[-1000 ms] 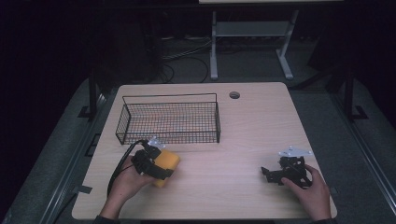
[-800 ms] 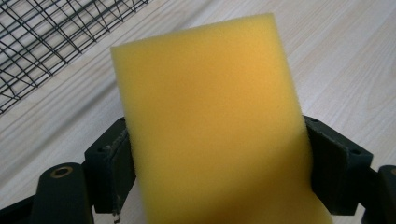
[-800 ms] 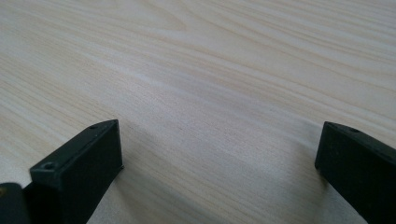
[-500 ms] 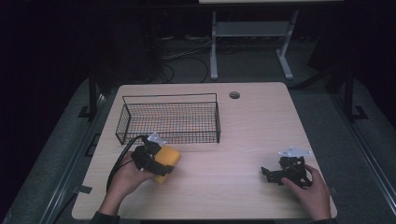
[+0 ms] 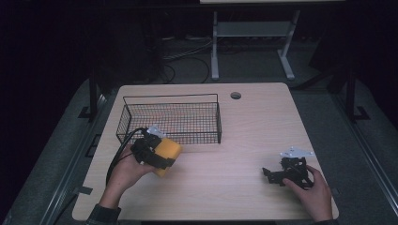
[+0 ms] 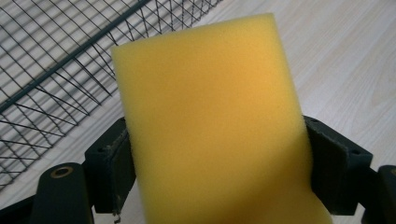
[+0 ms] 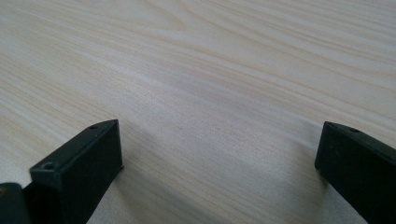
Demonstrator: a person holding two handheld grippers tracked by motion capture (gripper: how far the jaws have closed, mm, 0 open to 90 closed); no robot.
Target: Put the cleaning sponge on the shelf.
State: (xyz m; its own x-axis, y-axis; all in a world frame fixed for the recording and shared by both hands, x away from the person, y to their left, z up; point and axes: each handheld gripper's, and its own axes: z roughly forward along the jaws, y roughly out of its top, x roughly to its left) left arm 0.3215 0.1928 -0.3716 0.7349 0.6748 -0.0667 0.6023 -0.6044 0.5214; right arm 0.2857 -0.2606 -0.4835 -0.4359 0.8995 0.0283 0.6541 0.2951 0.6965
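Jaws of left gripper point(image 6: 219, 163) clamp unmarked yellow sponge point(image 6: 210, 121).

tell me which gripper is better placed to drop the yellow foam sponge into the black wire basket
Left. The left gripper already clamps the yellow foam sponge right beside the black wire basket. The right gripper sits open and empty, far across the wooden table.

Black tools point(image 5: 152, 152), grey plates, dark sleeve point(image 5: 102, 216).
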